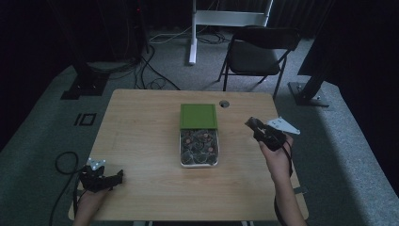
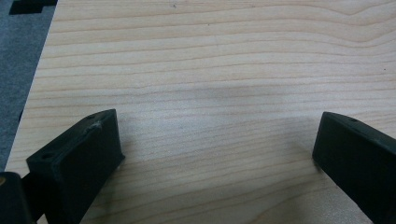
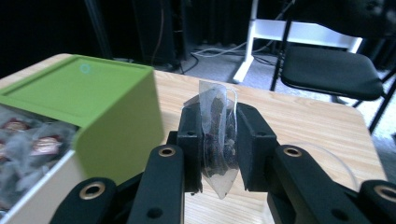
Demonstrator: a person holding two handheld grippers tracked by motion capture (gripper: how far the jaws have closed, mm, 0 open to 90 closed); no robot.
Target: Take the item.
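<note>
The left gripper [image 1: 116,178] is resting low at the near left corner of the worktop [image 1: 141,141], held by the person's left hand [image 1: 89,197], and is pointing toward the right. In the left gripper view its two black jaws are standing wide apart over bare wood grain, with nothing between them, so it is released.

Near the middle of the worktop, somewhat toward the far edge, the box [image 1: 199,150] is lying open: its green lid [image 1: 198,116] is sitting over the far part, and the near part is showing a heap of tea bags [image 1: 200,143] inside. In the right gripper view the green lid [image 3: 84,93] is appearing at the left, with bagged packets [image 3: 32,144] below it.

Toward the right edge of the worktop, well apart from the box, the right gripper [image 1: 250,123] is hovering above the surface in the person's right hand [image 1: 277,155]. It is clenched on a single tea bag [image 3: 217,140]: the translucent pouch with dark leaves is standing upright, pinched between the two jaws, its top and bottom points sticking out past them.
</note>
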